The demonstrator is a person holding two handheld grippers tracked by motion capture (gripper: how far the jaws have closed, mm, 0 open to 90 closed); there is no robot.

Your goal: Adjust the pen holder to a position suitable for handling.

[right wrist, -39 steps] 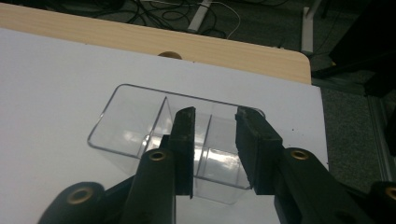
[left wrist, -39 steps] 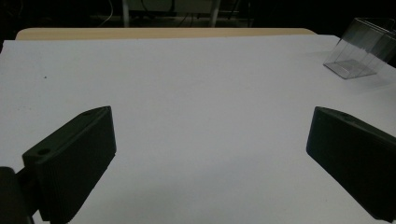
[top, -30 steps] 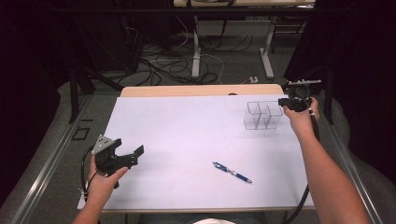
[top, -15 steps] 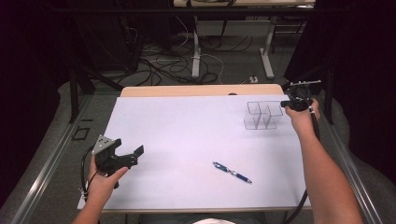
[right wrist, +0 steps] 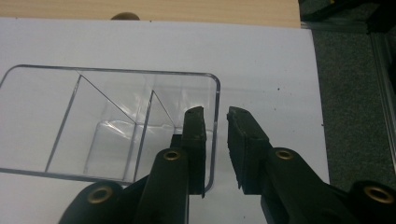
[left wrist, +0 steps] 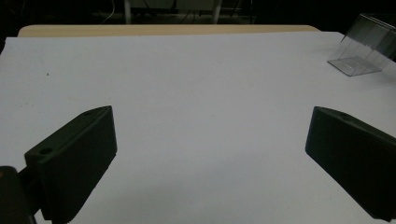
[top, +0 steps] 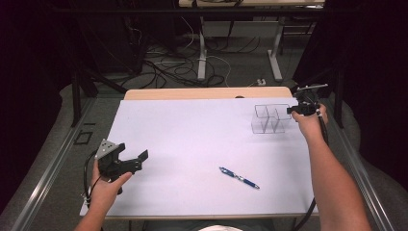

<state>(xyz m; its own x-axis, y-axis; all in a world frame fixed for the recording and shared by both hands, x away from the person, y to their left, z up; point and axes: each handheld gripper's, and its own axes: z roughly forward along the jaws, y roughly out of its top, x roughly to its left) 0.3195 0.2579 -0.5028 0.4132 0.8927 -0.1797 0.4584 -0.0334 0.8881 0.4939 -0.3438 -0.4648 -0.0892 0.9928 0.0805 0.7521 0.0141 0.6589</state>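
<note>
Clear organizer (right wrist: 112,126) sat near the counter's (top: 192,130) far right corner, right tool (right wrist: 215,116) straddling its wall, jaws just eased apart, not clamped. Left tool (top: 126,161) waited wide open; pen (top: 239,177) wasn't picked up yet.

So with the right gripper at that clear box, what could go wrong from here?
The right gripper has just been opening its fingers, which straddle the end wall of the clear box without pressing it. Closing off-centre could probably skid or tip the light box. The box sits near the table edge, so a nudge might push it off. The grip on the thin, smooth wall may also slip.
</note>
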